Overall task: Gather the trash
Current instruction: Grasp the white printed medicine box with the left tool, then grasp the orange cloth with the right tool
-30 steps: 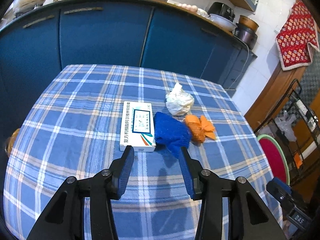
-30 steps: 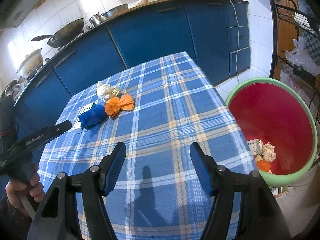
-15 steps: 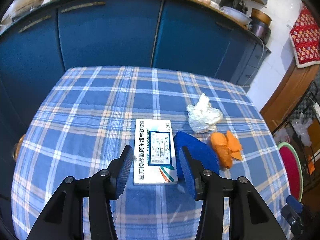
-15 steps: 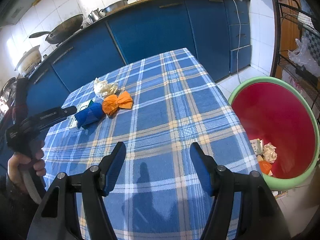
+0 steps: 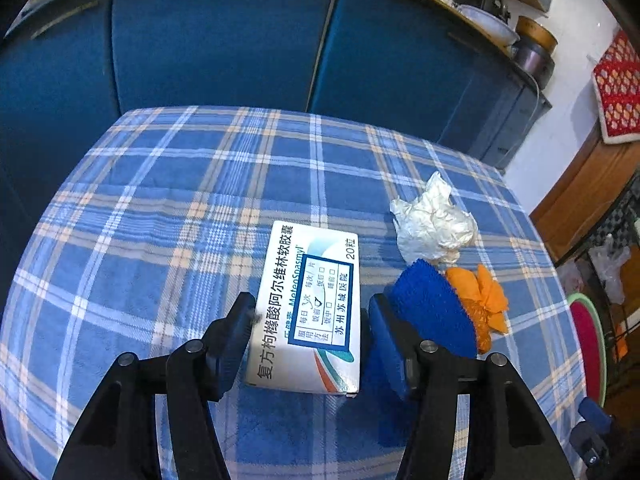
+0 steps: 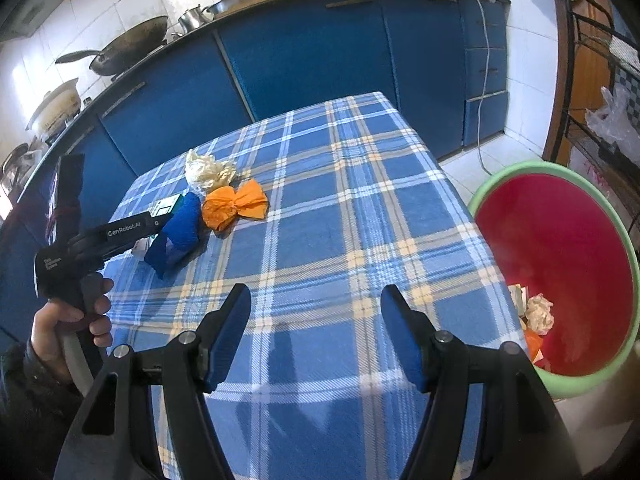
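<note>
A white medicine box (image 5: pixel 308 280) lies flat on the blue plaid tablecloth (image 5: pixel 160 208). My left gripper (image 5: pixel 310 320) has come down over the box's near half. Its jaws are opening, with the box between them and a thin gap at each pad. Right of the box sit a blue wad (image 5: pixel 432 308), an orange wad (image 5: pixel 480 300) and a crumpled white paper (image 5: pixel 432 224). My right gripper (image 6: pixel 316 320) hangs open above the table's near part, holding nothing. A red bin (image 6: pixel 560 248) with a green rim stands beside the table, with some trash in it.
Blue kitchen cabinets (image 5: pixel 224 40) run behind the table, with pans (image 6: pixel 128 44) and pots on the counter. A wire rack (image 6: pixel 600 92) and a wooden door stand at the right. A person's hand (image 6: pixel 72 320) holds the left gripper's handle at the table's left side.
My left gripper has moved forward and down from short of the box to straddle it, and its jaws have widened. My right gripper has stayed where it was.
</note>
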`<action>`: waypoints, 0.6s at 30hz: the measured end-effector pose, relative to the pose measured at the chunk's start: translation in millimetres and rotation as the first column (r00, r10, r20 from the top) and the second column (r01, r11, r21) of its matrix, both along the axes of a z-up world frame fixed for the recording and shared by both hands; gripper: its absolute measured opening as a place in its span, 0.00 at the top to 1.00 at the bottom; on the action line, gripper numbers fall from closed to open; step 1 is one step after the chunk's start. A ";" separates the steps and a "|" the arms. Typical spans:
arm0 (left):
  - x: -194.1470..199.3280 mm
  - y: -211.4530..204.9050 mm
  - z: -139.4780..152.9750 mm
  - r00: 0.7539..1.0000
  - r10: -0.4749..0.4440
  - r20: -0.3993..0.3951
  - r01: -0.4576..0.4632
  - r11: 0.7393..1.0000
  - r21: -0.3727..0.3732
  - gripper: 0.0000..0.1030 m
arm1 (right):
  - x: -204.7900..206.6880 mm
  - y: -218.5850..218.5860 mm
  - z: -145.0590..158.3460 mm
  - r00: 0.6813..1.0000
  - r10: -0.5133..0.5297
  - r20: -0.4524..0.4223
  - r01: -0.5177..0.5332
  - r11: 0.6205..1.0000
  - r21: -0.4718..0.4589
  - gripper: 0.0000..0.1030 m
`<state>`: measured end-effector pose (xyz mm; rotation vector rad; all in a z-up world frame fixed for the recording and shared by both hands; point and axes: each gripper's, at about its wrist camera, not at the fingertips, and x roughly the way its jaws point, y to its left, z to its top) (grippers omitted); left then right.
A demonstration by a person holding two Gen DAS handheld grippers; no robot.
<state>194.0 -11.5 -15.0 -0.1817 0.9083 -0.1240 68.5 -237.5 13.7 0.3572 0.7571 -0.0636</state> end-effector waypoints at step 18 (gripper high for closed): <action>-19.0 42.7 15.1 0.994 0.097 0.057 -0.095 0.995 -0.042 0.49 | 72.6 35.7 11.4 0.997 0.077 -0.023 -0.078 0.996 -0.030 0.31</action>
